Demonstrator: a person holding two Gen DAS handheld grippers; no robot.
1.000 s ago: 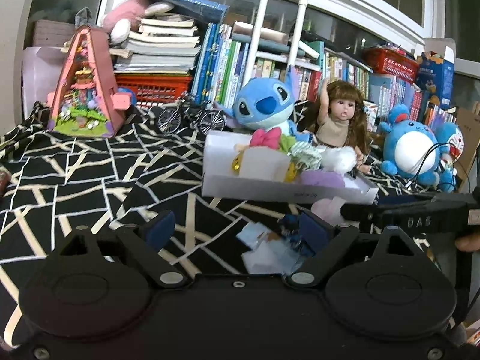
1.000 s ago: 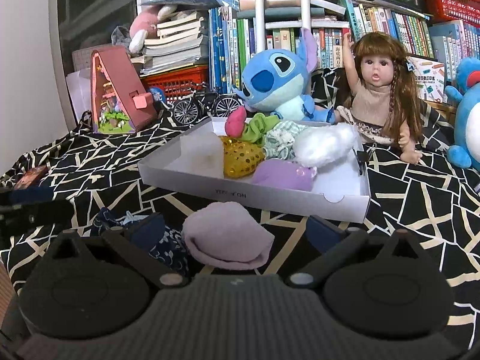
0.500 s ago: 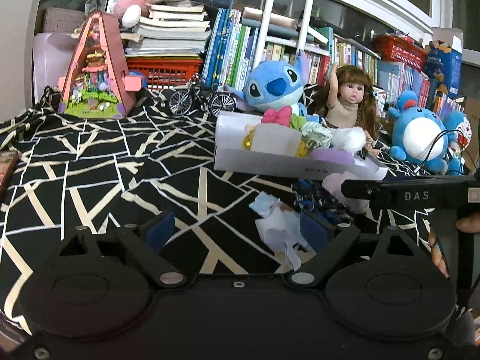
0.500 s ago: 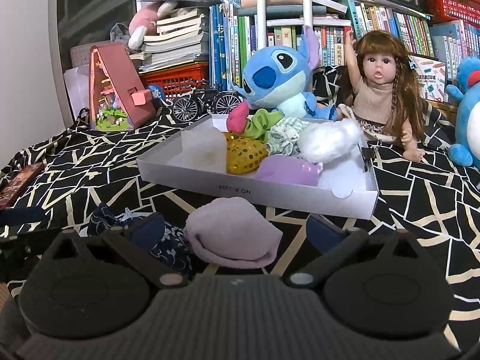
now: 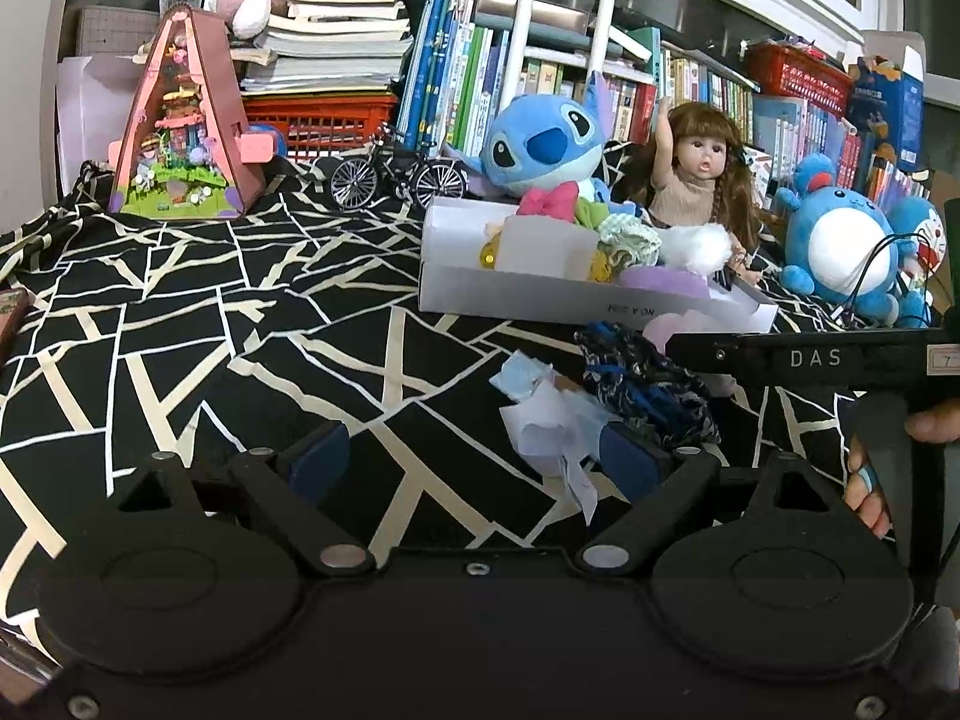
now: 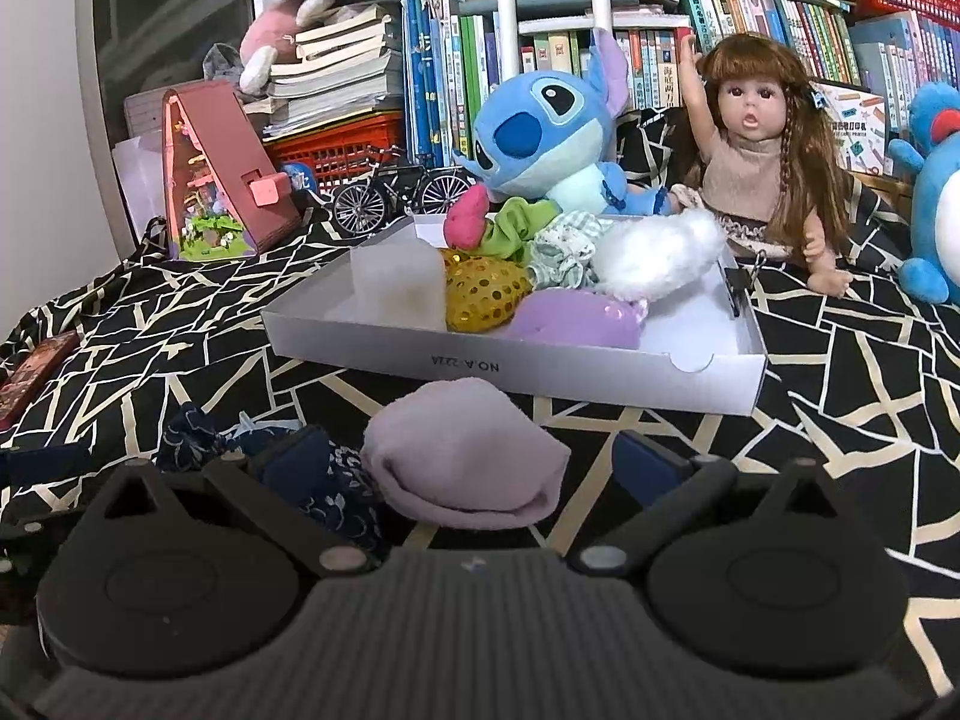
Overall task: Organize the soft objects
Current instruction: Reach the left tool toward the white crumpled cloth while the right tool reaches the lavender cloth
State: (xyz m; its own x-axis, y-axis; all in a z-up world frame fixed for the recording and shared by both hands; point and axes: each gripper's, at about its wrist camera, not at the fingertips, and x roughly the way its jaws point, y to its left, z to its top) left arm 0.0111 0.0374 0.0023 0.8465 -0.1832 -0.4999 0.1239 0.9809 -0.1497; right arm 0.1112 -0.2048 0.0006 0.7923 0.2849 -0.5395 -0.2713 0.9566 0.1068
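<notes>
A white cardboard tray [image 6: 576,369] [image 5: 576,300] on the black patterned cloth holds several soft items: a white block, a yellow sequin ball [image 6: 480,294], a purple pouch [image 6: 576,318], a white fluffy piece [image 6: 654,252] and scrunchies. A folded pink-lilac cloth [image 6: 465,456] lies in front of the tray, between the open jaws of my right gripper [image 6: 471,462]. A dark blue patterned cloth [image 6: 336,480] [image 5: 648,384] lies left of it. A pale blue-white scrunchie [image 5: 552,414] lies just left of the right finger of my open left gripper [image 5: 474,462].
A Stitch plush [image 6: 540,126], a doll [image 6: 756,144], a blue plush [image 5: 840,252], a model bicycle [image 5: 396,174] and a pink triangular toy house [image 5: 186,120] stand behind the tray before shelves of books. The right gripper's body [image 5: 840,357] crosses the left wrist view.
The left gripper has pulled back and left; the scrunchie that lay between its jaws now lies on the cloth ahead by the right finger. The right gripper has edged closer to the tray.
</notes>
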